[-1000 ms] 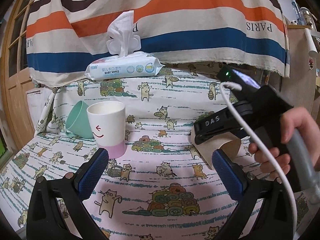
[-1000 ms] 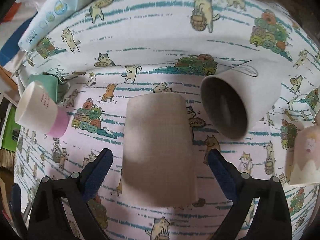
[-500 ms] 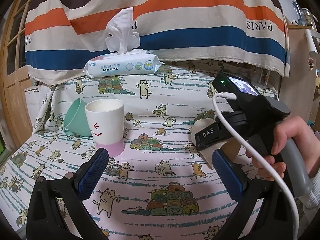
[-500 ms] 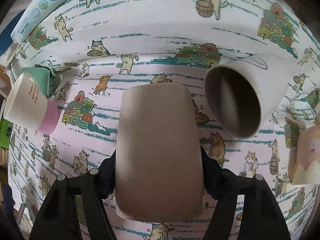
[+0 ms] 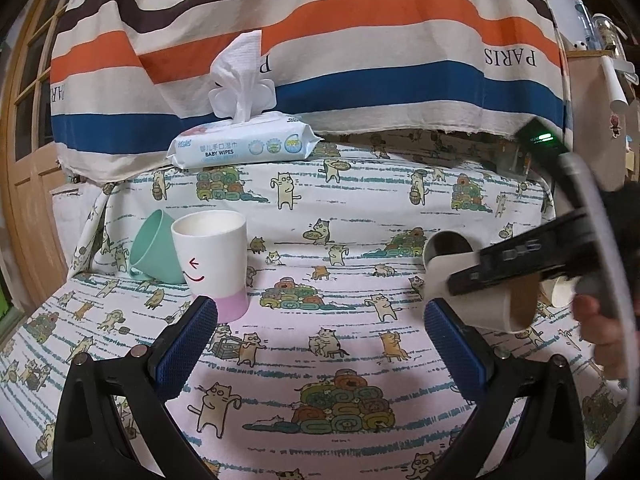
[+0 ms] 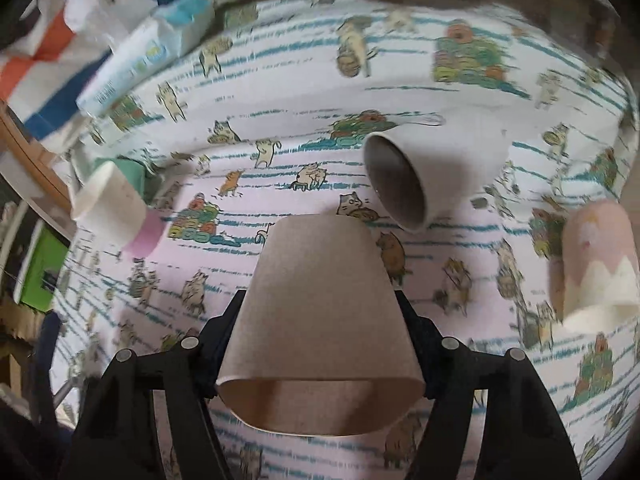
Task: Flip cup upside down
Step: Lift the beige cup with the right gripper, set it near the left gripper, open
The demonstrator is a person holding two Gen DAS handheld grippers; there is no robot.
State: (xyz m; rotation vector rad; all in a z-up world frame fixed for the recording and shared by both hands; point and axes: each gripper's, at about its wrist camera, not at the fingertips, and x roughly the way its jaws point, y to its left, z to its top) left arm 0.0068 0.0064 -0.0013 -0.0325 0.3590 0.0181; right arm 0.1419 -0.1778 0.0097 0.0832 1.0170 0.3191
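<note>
At the far left, a mint green cup (image 5: 154, 246) is seen lying on its side, touching a white cup with a pink bottom (image 5: 212, 262) that stands upright. Behind them, a pack of baby wipes (image 5: 244, 148) rests on the cat-print cloth (image 5: 320, 344). These are not touched. The left gripper (image 5: 320, 344) is held low over the cloth, its jaws wide and empty.

Further right, the big change is seen. A second ago the brown paper cup (image 6: 320, 320) was standing free on the cloth with the jaws wide around it. Now it is squeezed between the jaws of the right gripper (image 6: 320, 328) and has been lifted and tipped, so its open mouth is turned toward the camera. The flip looks about half done; the cup must still be turned all the way and set down.

Beside it, a white paper cup (image 6: 432, 172) lies on its side, and a pink cup with white peaks (image 6: 596, 268) is seen at the far right.
</note>
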